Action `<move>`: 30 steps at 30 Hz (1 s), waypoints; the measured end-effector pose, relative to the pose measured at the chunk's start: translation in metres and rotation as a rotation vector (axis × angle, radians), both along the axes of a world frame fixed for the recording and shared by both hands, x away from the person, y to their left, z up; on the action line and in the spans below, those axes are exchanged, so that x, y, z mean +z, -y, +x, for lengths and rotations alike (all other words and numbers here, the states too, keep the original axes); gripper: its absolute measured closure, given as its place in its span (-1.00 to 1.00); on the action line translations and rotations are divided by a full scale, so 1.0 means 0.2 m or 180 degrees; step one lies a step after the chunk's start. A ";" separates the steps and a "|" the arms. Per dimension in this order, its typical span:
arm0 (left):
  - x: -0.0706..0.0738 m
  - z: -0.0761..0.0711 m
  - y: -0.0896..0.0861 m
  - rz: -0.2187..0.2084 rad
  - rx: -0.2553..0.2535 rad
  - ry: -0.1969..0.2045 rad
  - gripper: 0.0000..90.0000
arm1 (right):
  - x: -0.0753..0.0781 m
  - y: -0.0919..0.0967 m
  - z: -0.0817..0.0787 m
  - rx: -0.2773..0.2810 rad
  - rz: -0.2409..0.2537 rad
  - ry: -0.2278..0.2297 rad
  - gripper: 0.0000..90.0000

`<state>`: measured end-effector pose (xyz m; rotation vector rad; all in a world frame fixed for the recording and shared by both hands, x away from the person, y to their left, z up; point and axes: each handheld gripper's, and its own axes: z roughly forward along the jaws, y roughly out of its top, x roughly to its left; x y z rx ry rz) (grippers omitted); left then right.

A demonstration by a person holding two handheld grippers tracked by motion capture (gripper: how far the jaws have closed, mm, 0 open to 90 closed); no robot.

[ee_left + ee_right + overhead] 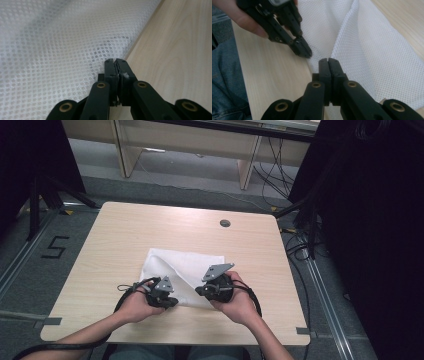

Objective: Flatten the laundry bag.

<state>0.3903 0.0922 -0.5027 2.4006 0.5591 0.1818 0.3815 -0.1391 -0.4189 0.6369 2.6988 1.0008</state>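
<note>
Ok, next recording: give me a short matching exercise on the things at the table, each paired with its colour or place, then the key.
Things:
1. mesh cloth
2. table
3. left gripper
4. round grommet

Descriptions:
A. light wood grain, bearing everything else
B. white, dotted with small holes, lying near the person's edge
C. small dark disc set in the far part of the tabletop
D. black jaws closed at the cloth's near edge

Pairs: 1-B, 2-A, 3-D, 4-C
</note>
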 end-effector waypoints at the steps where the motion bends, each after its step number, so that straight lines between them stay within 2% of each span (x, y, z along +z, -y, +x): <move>1: -0.01 0.00 0.00 0.0000 0.0040 -0.0012 0.94 | 0.01 0.00 0.00 0.0018 0.0040 0.0009 1.00; 2: -0.01 0.00 0.01 -0.0007 0.0034 0.0023 0.94 | 0.02 0.00 -0.01 -0.0014 0.0038 -0.0029 1.00; 5: -0.01 0.00 0.00 -0.0028 0.0067 0.0020 0.94 | 0.04 0.00 -0.02 0.0212 0.0063 0.0054 1.00; 6: -0.02 0.00 0.01 -0.0130 0.0148 0.0001 0.94 | 0.05 0.00 -0.04 0.0219 0.0081 0.0032 1.00; 7: -0.01 0.01 0.00 -0.0023 0.0084 0.0027 0.93 | 0.05 0.00 -0.04 0.0297 0.0073 0.0025 1.00; 8: -0.02 0.00 0.00 -0.0132 0.0176 0.0010 0.93 | 0.05 0.00 -0.05 0.0304 0.0089 0.0055 1.00; 9: -0.02 0.00 0.00 -0.0152 0.0190 0.0059 0.93 | 0.06 0.00 -0.07 0.0296 0.0062 0.0011 1.00; 10: -0.02 0.00 0.00 -0.0176 0.0210 0.0043 0.93 | 0.06 0.00 -0.08 0.0326 0.0071 0.0031 1.00; 11: -0.02 0.00 -0.01 -0.0110 0.0149 0.0046 0.93 | 0.06 0.01 -0.09 0.0324 0.0064 -0.0011 1.00; 12: -0.02 -0.01 -0.01 -0.0152 0.0204 0.0017 0.92 | 0.06 0.01 -0.10 0.0374 0.0054 0.0009 1.00; 13: -0.01 -0.01 -0.01 -0.0105 0.0149 0.0016 0.91 | 0.05 0.01 -0.11 0.0454 0.0062 0.0026 1.00; 14: 0.00 -0.01 -0.02 -0.0121 0.0170 0.0013 0.90 | 0.05 0.01 -0.11 0.0476 0.0068 0.0045 1.00; 15: 0.00 -0.03 -0.03 -0.0244 0.0247 -0.0019 0.89 | 0.05 0.01 -0.12 0.0508 0.0048 0.0034 1.00; 16: 0.03 -0.03 -0.05 -0.0228 0.0231 0.0001 0.88 | 0.05 0.01 -0.13 0.0537 0.0055 0.0021 1.00; 17: 0.05 -0.04 -0.08 -0.0273 0.0256 0.0026 0.88 | 0.05 0.01 -0.13 0.0569 0.0055 0.0015 1.00; 18: 0.07 -0.05 -0.12 -0.0323 0.0308 0.0029 0.87 | 0.04 0.01 -0.14 0.0608 0.0057 0.0005 1.00; 20: 0.13 -0.06 -0.21 -0.0410 0.0420 0.0118 0.85 | 0.04 0.02 -0.15 0.0663 0.0053 0.0004 1.00; 21: 0.15 -0.06 -0.27 -0.0512 0.0601 0.0102 0.85 | 0.04 0.02 -0.16 0.0688 0.0055 -0.0015 1.00; 22: 0.16 -0.07 -0.31 -0.0552 0.0677 0.0115 0.84 | 0.04 0.02 -0.17 0.0714 0.0050 -0.0031 1.00; 24: 0.18 -0.07 -0.40 -0.0584 0.0873 0.0168 0.84 | 0.03 0.02 -0.18 0.0760 0.0043 -0.0052 1.00; 25: 0.19 -0.07 -0.45 -0.0550 0.0937 0.0231 0.83 | 0.03 0.02 -0.19 0.0722 0.0029 -0.0083 1.00; 26: 0.19 -0.07 -0.49 -0.0595 0.1038 0.0223 0.83 | 0.02 0.02 -0.20 0.0773 0.0031 -0.0082 1.00; 27: 0.19 -0.07 -0.49 -0.0595 0.1038 0.0223 0.82 | 0.02 0.02 -0.21 0.0779 0.0029 -0.0100 1.00; 28: 0.19 -0.07 -0.55 -0.0627 0.1200 0.0228 0.81 | 0.02 0.02 -0.22 0.0806 0.0026 -0.0118 1.00; 30: 0.20 -0.05 -0.61 -0.0704 0.1385 0.0236 0.80 | 0.01 0.02 -0.23 0.0872 0.0042 -0.0145 1.00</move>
